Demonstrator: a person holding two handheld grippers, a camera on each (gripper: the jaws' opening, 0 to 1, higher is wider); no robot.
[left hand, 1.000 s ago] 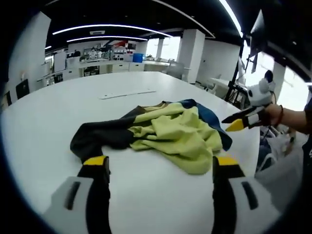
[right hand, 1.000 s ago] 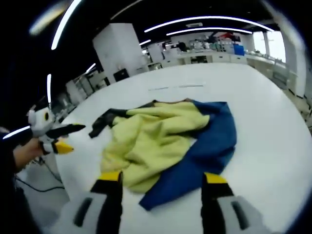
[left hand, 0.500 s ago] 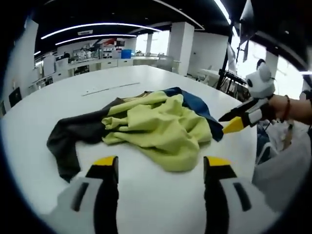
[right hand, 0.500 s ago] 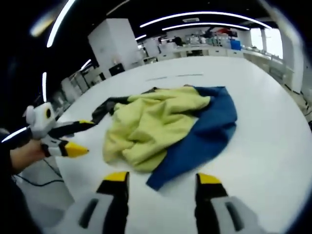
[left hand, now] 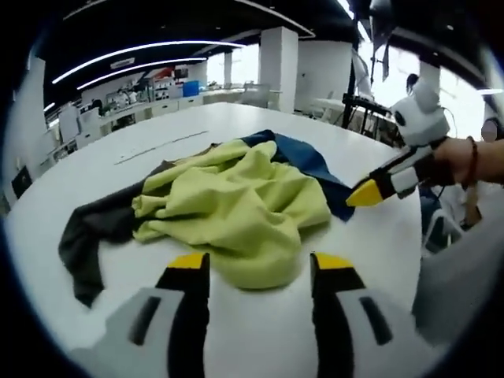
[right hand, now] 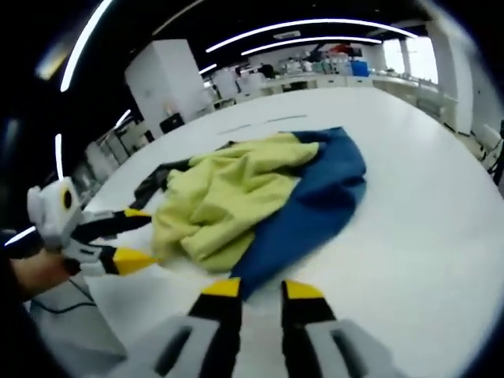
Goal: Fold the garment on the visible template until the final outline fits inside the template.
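Note:
A crumpled garment lies on the white table [left hand: 260, 346]: yellow-green in the middle [left hand: 236, 197], blue on one side [left hand: 303, 157], black on the other [left hand: 87, 232]. My left gripper [left hand: 260, 264] is open, its yellow tips just short of the yellow-green edge; it also appears in the right gripper view [right hand: 138, 236]. My right gripper [right hand: 262, 289] has its jaws drawn close together with a narrow gap, and the blue hem's [right hand: 315, 205] corner sits at its left tip. In the left gripper view, the right gripper [left hand: 370, 189] is held by a hand beside the blue edge.
Thin pale line marks [left hand: 157, 146] lie on the table beyond the garment, also seen as line marks [right hand: 260, 122] in the right gripper view. The table's rounded edge [left hand: 409, 260] runs near the hand. Desks, shelves and pillars stand far behind.
Both grippers have come closer to the garment. The right gripper's jaws have narrowed a lot at the blue corner; the left jaws have narrowed slightly. The garment lies as before.

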